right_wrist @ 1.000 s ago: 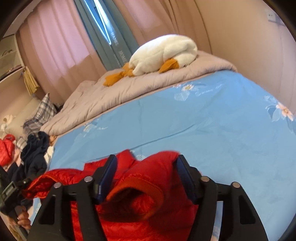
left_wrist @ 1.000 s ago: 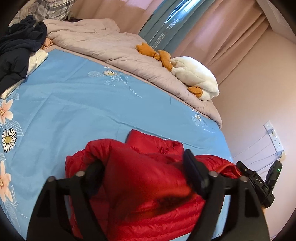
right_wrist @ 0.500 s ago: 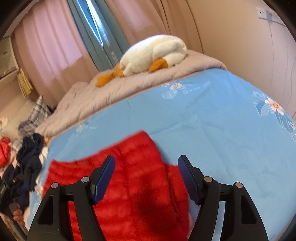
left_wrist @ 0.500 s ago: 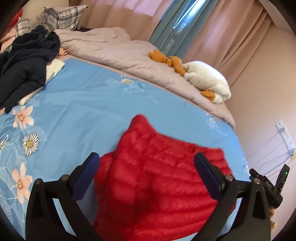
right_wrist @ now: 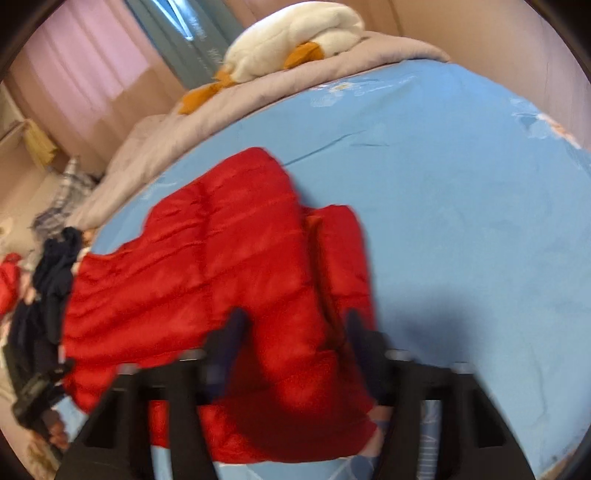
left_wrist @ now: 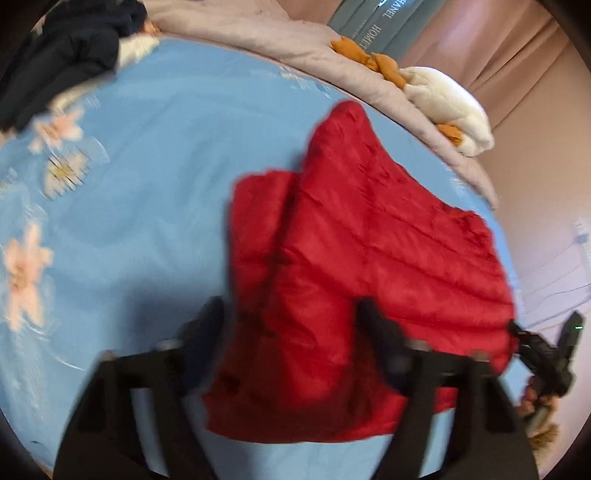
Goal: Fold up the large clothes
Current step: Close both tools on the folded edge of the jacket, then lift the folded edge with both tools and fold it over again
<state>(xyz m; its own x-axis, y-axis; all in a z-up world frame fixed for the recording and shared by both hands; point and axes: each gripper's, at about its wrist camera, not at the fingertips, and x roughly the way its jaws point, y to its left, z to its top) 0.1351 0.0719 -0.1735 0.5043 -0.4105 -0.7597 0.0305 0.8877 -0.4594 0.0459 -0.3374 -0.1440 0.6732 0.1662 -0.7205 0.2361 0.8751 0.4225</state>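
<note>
A red quilted puffer jacket (left_wrist: pixel 369 229) lies spread on the blue flowered bed sheet (left_wrist: pixel 155 192), one sleeve folded along its left side. My left gripper (left_wrist: pixel 291 321) hangs low over the jacket's near left part. Its jaws are closing, with red fabric between the fingers. In the right wrist view the same jacket (right_wrist: pixel 207 258) fills the lower left. My right gripper (right_wrist: pixel 297 332) straddles its near right part beside the collar, jaws closing with fabric between them. Blur hides whether the pads press on the cloth.
A dark heap of clothes (left_wrist: pixel 66 55) lies at the far left of the bed. A grey quilt (left_wrist: pixel 258 33) and a white plush toy (left_wrist: pixel 447 107) run along the far side. A wall with a socket (left_wrist: pixel 581 236) borders the bed's right.
A second ago the jacket was bunched up between both grippers. It was let go and now lies spread out flat. Both grippers have come down onto its near edge and their jaws have narrowed.
</note>
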